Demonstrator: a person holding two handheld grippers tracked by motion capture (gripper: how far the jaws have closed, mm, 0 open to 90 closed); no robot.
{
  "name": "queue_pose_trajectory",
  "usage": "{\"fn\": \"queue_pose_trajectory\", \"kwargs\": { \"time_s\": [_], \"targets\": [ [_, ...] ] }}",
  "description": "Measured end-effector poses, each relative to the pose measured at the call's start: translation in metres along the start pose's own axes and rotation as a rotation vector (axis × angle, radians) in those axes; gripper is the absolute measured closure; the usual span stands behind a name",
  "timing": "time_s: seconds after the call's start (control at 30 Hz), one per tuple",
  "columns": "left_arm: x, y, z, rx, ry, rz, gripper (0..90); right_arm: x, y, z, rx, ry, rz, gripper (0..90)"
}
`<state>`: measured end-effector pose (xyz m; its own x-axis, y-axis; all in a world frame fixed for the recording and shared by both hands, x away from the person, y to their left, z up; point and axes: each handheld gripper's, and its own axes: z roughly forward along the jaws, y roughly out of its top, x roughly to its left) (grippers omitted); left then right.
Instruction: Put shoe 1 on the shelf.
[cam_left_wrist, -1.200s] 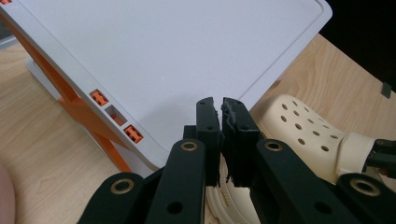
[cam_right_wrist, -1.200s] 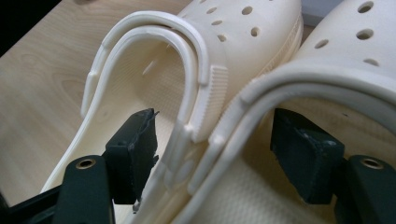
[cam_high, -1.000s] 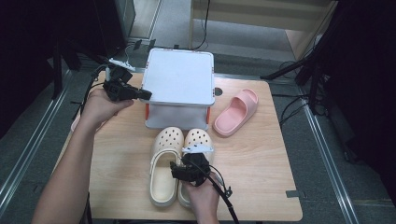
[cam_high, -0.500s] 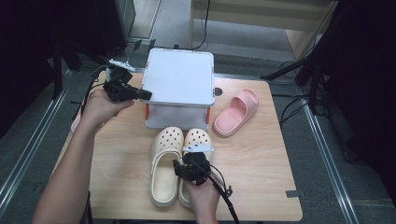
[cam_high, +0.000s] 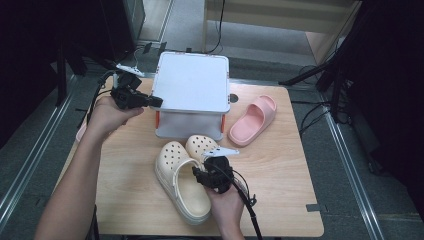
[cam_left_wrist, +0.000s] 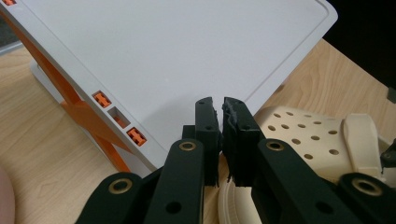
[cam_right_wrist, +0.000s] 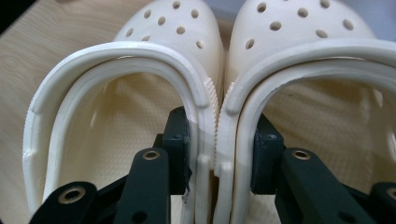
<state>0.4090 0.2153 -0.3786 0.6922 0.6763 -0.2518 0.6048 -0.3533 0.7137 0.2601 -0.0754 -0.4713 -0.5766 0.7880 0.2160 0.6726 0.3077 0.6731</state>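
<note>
Left tool (cam_high: 156, 101) sits at the left edge of the white box lid (cam_high: 192, 82), jaws pressed together with nothing between them; in the left gripper view the closed tips (cam_left_wrist: 221, 122) hover just over the lid's near corner; the person's left hand (cam_high: 107, 114) wraps the tool body. White storage box (cam_high: 187, 125) stands at the table's far centre, orange latches (cam_left_wrist: 135, 136) on its side wall; no readable text or logo on lid or latches. Just in front of the box, a pair of cream clogs: left clog (cam_high: 181, 181) and right clog (cam_high: 204, 146) lie side by side, toes toward the box, inner walls touching. Right tool (cam_high: 201, 176) is clamped on both clogs at once; right gripper view shows one jaw inside each shoe, the two adjoining inner side walls (cam_right_wrist: 215, 135) pinched between them; no brand mark visible on straps or uppers. Right hand (cam_high: 227, 200) comes in from the table's (cam_high: 280, 200) near edge. Further right, a pink slide sandal (cam_high: 253, 119) lies alone beside the box, well clear of both tools; no writing legible on it.
</note>
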Motion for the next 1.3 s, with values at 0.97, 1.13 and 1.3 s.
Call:
{"fn": "queue_pose_trajectory", "kwargs": {
  "time_s": [0.97, 1.13, 1.3],
  "targets": [
    [0.002, -0.001, 0.000, -0.001, -0.008, 0.000, 84.0, -0.039, 0.089, 0.056, -0.088, -0.088, 0.010, 65.8],
    [0.001, -0.001, 0.000, 0.000, -0.009, 0.001, 83.9, -0.040, 0.087, 0.066, -0.105, -0.119, 0.025, 65.7],
    [0.002, -0.001, 0.000, -0.004, -0.010, -0.001, 83.9, -0.036, 0.086, 0.074, -0.129, -0.145, 0.027, 65.7]
  ]
}}
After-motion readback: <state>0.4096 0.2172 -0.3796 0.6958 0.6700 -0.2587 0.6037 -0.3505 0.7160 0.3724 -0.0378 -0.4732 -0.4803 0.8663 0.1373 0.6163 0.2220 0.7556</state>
